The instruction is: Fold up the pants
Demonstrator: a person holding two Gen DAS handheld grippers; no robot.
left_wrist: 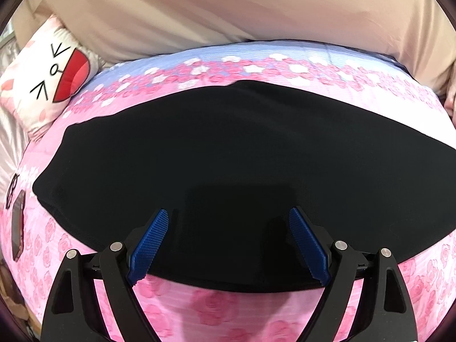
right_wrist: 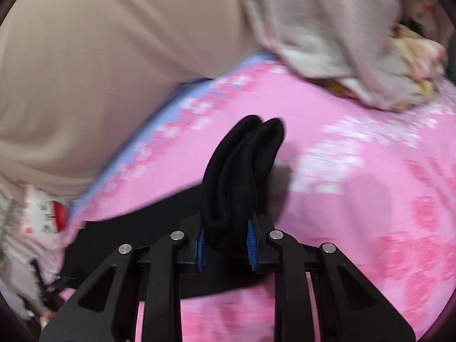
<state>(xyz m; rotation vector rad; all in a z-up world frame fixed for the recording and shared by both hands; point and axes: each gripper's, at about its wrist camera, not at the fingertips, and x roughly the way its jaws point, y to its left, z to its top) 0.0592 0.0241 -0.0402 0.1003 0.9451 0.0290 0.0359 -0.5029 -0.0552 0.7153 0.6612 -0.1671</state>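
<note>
- The bed [left_wrist: 285, 57], under a pink rose-print sheet with a blue band along its far side, carries everything; it gives a broad, soft, flat place to lay the garment out.
- A beige cover [left_wrist: 199, 8] is bunched up along the bed's far side, away from the working area.
- The black pants [left_wrist: 228, 156] lie spread flat across the middle of the sheet, filling most of the left wrist view, their near edge just past the left fingers.
- A cartoon-face pillow [left_wrist: 48, 77] sits off at one corner, well apart from the pants.
- A loose heap of pale clothes [right_wrist: 356, 42] sits at the far right, perhaps waiting its turn.
- The left gripper [left_wrist: 228, 218] hangs over the near edge with its fingers wide and nothing between them, seemingly ready to pin or take the fabric.
- The right gripper [right_wrist: 226, 222] has its fingers narrow, pinched on a doubled-up bunch of the pants, which stands up between the pads; I judge it is lifting an end to carry it over for a fold.
</note>
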